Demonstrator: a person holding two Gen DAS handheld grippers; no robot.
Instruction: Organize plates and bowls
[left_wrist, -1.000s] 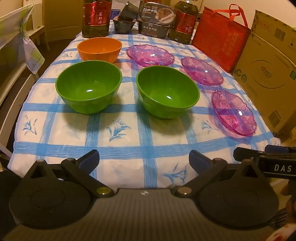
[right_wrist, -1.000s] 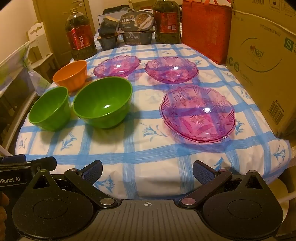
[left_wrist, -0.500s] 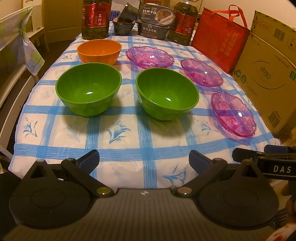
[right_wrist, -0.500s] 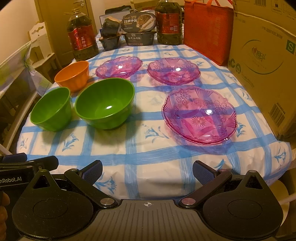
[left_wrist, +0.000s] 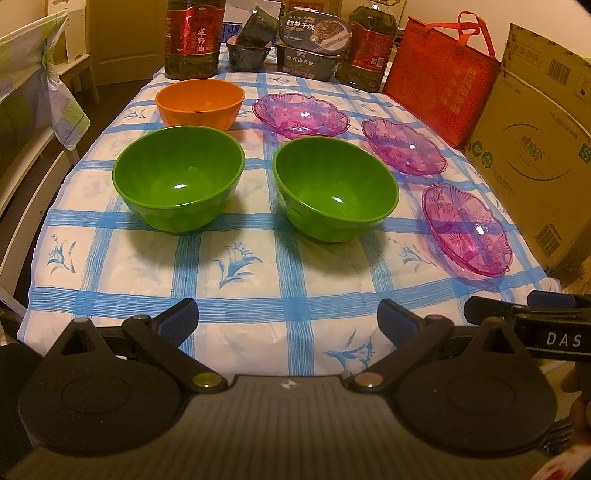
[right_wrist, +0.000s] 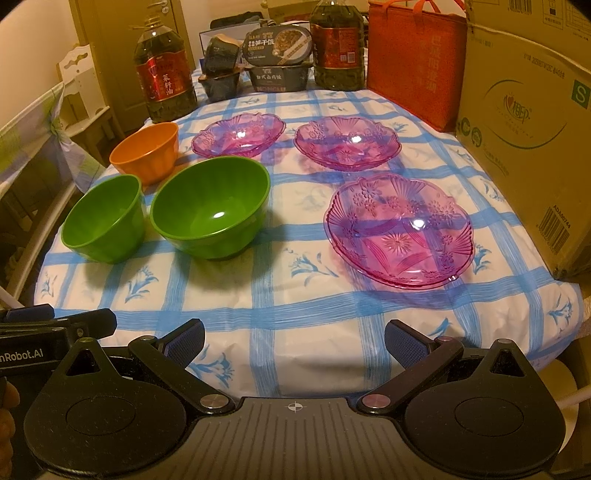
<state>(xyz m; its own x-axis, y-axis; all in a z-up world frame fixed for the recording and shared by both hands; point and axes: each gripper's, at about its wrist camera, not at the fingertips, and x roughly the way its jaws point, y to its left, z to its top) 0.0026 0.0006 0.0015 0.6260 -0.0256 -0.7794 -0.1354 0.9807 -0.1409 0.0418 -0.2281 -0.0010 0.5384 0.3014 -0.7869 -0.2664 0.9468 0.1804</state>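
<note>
Both the left tongs (left_wrist: 288, 319) and the right tongs (right_wrist: 294, 338) stand spread wide and hold nothing — each hangs over the near edge of the counter (left_wrist: 258, 295), touching no dish. On it sit two green bowls (left_wrist: 179, 182) (left_wrist: 335, 188) and an orange bowl (left_wrist: 200, 102) to the left, apart from each other; three pink plates (right_wrist: 399, 229) (right_wrist: 347, 142) (right_wrist: 239, 134) lie to the right.

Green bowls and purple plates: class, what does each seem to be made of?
Green bowls: probably plastic, opaque, glossy; a bright highlight sits inside each. Purple plates: clear tinted plastic or pressed glass; the tablecloth stripes show through the moulded flowers.
</note>
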